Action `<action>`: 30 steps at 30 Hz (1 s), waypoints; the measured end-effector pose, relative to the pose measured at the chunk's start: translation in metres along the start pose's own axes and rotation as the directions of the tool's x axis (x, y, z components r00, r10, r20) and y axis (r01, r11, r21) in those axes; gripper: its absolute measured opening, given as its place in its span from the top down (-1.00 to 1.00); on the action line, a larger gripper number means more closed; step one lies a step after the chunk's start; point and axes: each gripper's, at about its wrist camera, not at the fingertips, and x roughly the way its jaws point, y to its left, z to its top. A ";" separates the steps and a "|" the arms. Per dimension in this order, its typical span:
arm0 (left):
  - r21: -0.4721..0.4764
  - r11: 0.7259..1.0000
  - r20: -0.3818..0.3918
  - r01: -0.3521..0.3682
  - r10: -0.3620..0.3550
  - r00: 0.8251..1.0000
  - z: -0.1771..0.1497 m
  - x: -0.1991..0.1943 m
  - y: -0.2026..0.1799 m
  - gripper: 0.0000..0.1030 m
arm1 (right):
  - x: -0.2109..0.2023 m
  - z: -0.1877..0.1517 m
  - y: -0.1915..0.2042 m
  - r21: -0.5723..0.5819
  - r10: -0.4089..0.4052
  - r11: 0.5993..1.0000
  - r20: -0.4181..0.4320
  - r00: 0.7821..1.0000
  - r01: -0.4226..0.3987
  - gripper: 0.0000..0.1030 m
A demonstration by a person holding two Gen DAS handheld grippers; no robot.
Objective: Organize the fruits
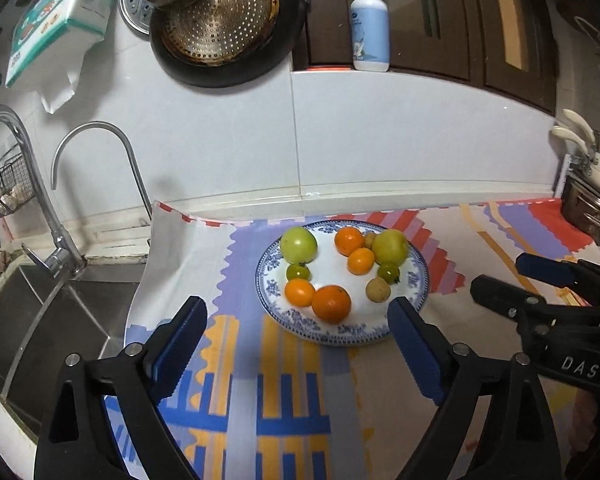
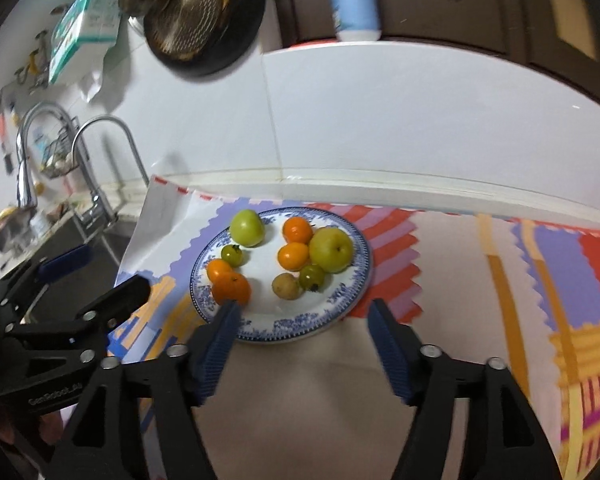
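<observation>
Left wrist: left gripper (image 1: 296, 344) spread, empty, angled down | right gripper (image 2: 300, 344) spread, empty, before plate (image 2: 340, 304)

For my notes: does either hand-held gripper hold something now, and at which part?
Nothing is held: left hand-held gripper and right hand-held gripper are open and empty.

The fruits (image 1: 342, 270) (orange, green and tan ones) lie loose on the blue-patterned plate (image 1: 416, 280), two big green at twelve o'clock.
</observation>
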 end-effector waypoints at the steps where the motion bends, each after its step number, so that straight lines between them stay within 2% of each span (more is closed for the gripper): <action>1: 0.001 1.000 0.003 0.006 -0.006 1.000 -0.002 -0.004 0.000 -0.83 | -0.007 -0.003 0.001 0.011 -0.015 1.000 0.010 1.000 0.015 -0.40; 4: 0.013 0.999 0.017 0.030 -0.030 0.999 -0.006 -0.018 0.003 -0.90 | -0.025 -0.012 0.006 0.031 -0.065 0.997 0.027 0.997 0.064 -0.55; 10: 0.040 0.999 0.070 0.026 -0.029 0.997 -0.012 -0.049 -0.004 -0.98 | -0.060 -0.030 0.010 0.053 -0.145 0.988 0.056 0.988 0.142 -0.60; 13: 0.033 0.999 0.099 0.007 -0.011 0.995 -0.015 -0.066 -0.008 -1.00 | -0.075 -0.035 0.008 0.058 -0.154 0.987 0.061 0.986 0.151 -0.62; 23: -0.007 1.000 0.129 -0.028 0.028 0.991 -0.034 -0.114 -0.019 -1.00 | -0.120 -0.052 0.007 0.045 -0.142 0.989 0.084 0.986 0.139 -0.70; 30: -0.017 1.000 0.139 -0.013 0.016 0.990 -0.043 -0.140 -0.025 -1.00 | -0.150 -0.063 0.010 0.033 -0.148 0.989 0.117 0.982 0.145 -0.71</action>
